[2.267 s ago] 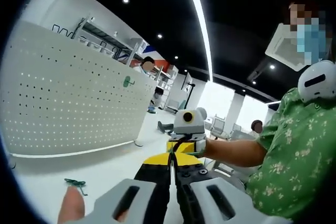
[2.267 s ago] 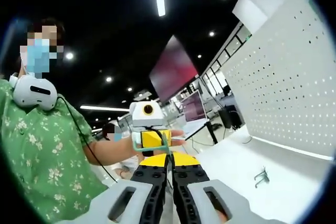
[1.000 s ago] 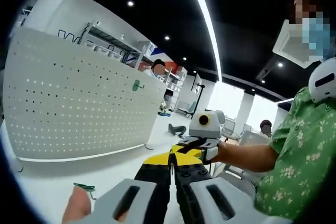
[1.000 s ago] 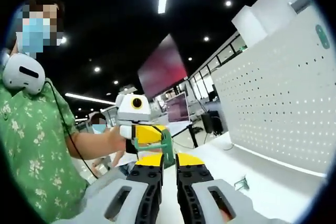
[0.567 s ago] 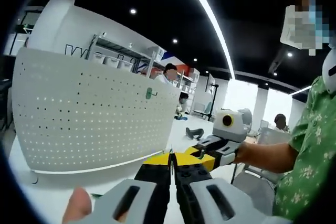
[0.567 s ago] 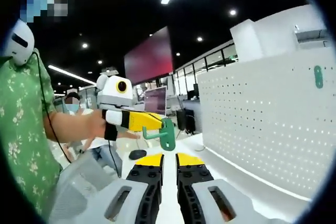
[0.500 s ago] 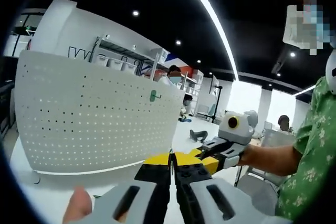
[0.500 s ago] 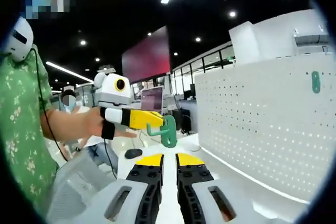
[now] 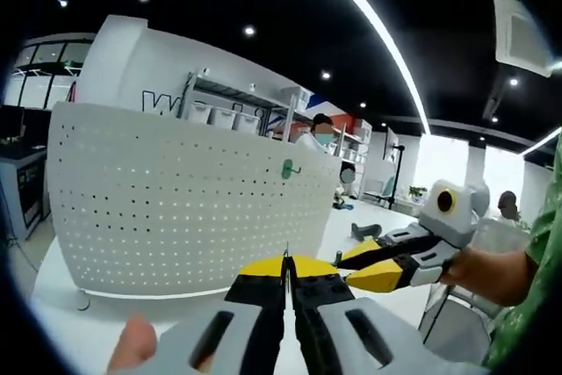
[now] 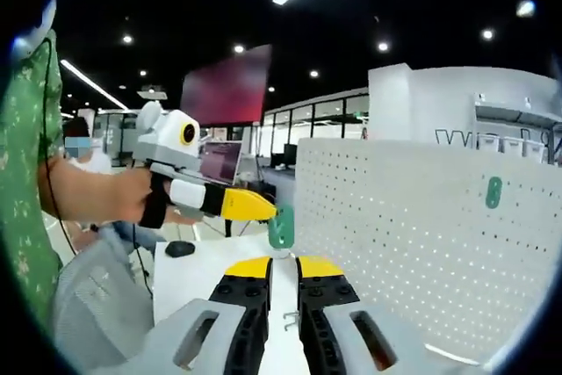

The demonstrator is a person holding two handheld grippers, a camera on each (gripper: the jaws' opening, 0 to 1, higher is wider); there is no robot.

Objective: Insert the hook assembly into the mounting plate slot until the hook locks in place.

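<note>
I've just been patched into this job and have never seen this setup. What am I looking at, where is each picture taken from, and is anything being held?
There is no robot here. A person holds a two-jaw gripper in each hand, and each gripper carries a fisheye camera that looks forward along its own yellow-tipped jaws.

In the right gripper view, the right gripper is at the bottom, its jaws slightly apart and empty. The left gripper comes in from the left, shut on a green hook close to the white pegboard.

The left gripper view looks along the shut jaws towards the same pegboard.

A second green hook sits on the board. On the white table lie a small metal piece and a dark object that I cannot identify.
</note>
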